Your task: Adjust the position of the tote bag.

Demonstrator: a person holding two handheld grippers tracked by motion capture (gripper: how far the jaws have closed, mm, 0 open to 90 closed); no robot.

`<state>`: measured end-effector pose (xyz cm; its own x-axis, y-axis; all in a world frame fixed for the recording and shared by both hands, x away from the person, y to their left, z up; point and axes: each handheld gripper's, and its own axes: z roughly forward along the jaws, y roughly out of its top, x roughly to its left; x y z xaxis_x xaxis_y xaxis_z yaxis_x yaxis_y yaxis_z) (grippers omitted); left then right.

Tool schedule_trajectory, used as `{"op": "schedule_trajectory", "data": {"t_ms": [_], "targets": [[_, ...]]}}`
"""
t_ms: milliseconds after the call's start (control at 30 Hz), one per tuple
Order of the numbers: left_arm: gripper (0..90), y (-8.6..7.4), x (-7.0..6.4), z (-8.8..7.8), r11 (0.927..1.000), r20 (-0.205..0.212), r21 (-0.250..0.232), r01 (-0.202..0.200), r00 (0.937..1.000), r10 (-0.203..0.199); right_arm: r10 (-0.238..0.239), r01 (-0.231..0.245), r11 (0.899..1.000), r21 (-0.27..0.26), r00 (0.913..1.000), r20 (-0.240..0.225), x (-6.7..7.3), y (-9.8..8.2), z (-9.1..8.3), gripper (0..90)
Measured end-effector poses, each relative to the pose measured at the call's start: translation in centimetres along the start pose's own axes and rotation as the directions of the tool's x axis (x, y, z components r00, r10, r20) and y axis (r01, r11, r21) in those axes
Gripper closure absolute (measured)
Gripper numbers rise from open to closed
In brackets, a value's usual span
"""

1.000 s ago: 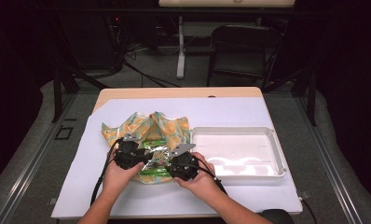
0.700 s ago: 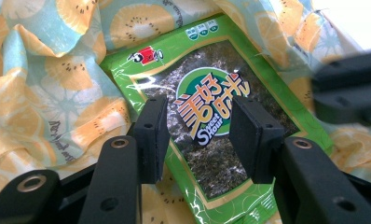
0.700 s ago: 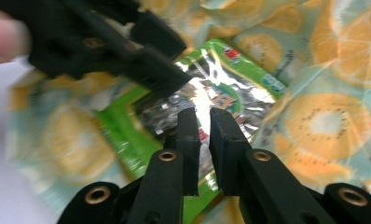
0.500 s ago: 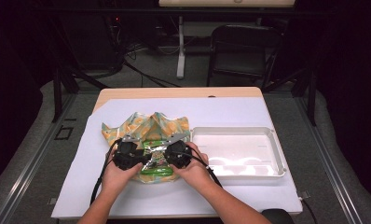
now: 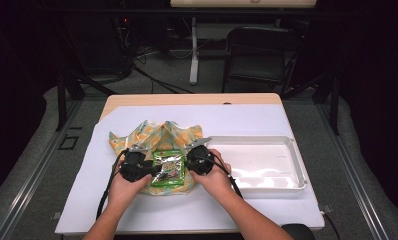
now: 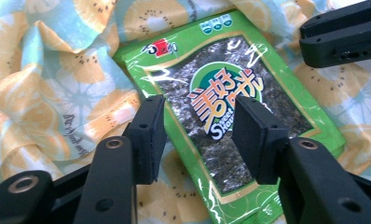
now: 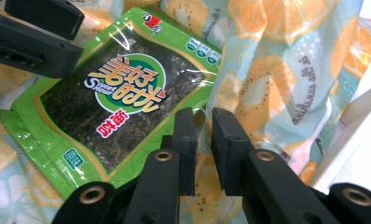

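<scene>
**Seaweed packet between two hand-held grippers**

Here the tabletop (image 5: 267, 210), under a white sheet, carries a fruit-print cloth (image 5: 137, 137) left of centre and a white tray (image 5: 297, 170) to its right. On the cloth lies a flat green seaweed packet (image 5: 168, 169), near the cloth's front edge, its long axis running roughly away from the person. The left hand-held gripper (image 6: 198, 135) sits at the packet's left side, and the right hand-held gripper (image 7: 203, 140) at its right side, so the packet lies between the two.

In the left gripper view the jaws stand spread and have just been opening, straddling the packet's near edge without pressing it. In the right gripper view the jaws are nearly together, a narrow gap left between them, having just widened slightly; they sit over cloth just beside the packet's corner, nothing pinched. The left hand-held gripper looks better placed to take the packet, since the packet's edge already lies between its pads.
</scene>
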<state>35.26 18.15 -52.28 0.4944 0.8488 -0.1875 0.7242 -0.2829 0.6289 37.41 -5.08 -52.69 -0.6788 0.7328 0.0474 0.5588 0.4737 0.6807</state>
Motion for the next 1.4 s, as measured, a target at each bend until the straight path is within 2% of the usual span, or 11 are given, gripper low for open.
{"op": "schedule_trajectory", "data": {"t_ms": [333,400,467,500,667,833,1000,1100,1167,1267,1400], "targets": [[48.6,-0.1,0.6,0.3,0.9992,0.016,0.004,0.040,0.9991,-0.040,0.040,-0.040,0.999,-0.002,0.9989,-0.023,-0.1,-0.3,0.4,72.9],[48.5,-0.1,0.7,0.1,0.9989,0.032,0.026,0.038,0.9987,-0.039,0.042,-0.042,0.999,0.000,0.9988,-0.024,0.0,-0.4,0.5,71.6],[48.4,-0.1,0.7,0.2,0.9990,0.027,0.014,0.043,0.9987,-0.043,0.042,-0.042,0.999,0.000,0.9988,-0.025,0.1,-0.4,0.6,70.8],[48.4,-0.1,0.8,0.2,0.9989,0.028,0.016,0.044,0.9986,-0.044,0.053,-0.053,0.998,-0.017,0.9982,-0.028,0.2,-0.4,0.7,70.6],[48.4,-0.2,0.9,0.3,0.9984,0.029,0.020,0.052,0.9982,-0.053,0.029,-0.029,1.000,-0.010,0.9993,-0.025,0.6,-0.4,0.6,70.9],[48.5,-0.1,1.1,0.2,0.9978,0.037,0.028,0.060,0.9975,-0.061,0.043,-0.044,0.998,-0.040,0.9983,-0.039,0.8,-0.3,0.5,70.9],[48.5,-0.2,1.2,0.2,0.9975,0.035,0.022,0.067,0.9971,-0.068,0.029,-0.029,1.000,0.000,0.9989,-0.037,0.8,-0.4,0.9,72.2],[48.4,-0.1,1.3,0.1,0.9970,0.045,0.034,0.070,0.9965,-0.071,0.036,-0.036,0.999,-0.006,0.9986,-0.040,0.9,-0.5,1.0,73.8],[48.2,-0.2,1.3,0.2,0.9969,0.044,0.027,0.073,0.9962,-0.075,0.023,-0.023,1.000,0.001,0.9991,-0.036,0.9,-0.5,1.0,74.9],[47.8,-0.2,1.2,0.4,0.9964,0.052,0.019,0.082,0.9952,-0.083,0.036,-0.037,0.999,-0.011,0.9985,-0.040,0.9,-0.6,1.1,76.0],[46.9,-0.2,1.3,0.5,0.9957,0.067,0.028,0.088,0.9937,-0.090,0.016,-0.016,1.000,-0.002,0.9990,-0.042,0.8,-0.6,1.0,76.9]]}}
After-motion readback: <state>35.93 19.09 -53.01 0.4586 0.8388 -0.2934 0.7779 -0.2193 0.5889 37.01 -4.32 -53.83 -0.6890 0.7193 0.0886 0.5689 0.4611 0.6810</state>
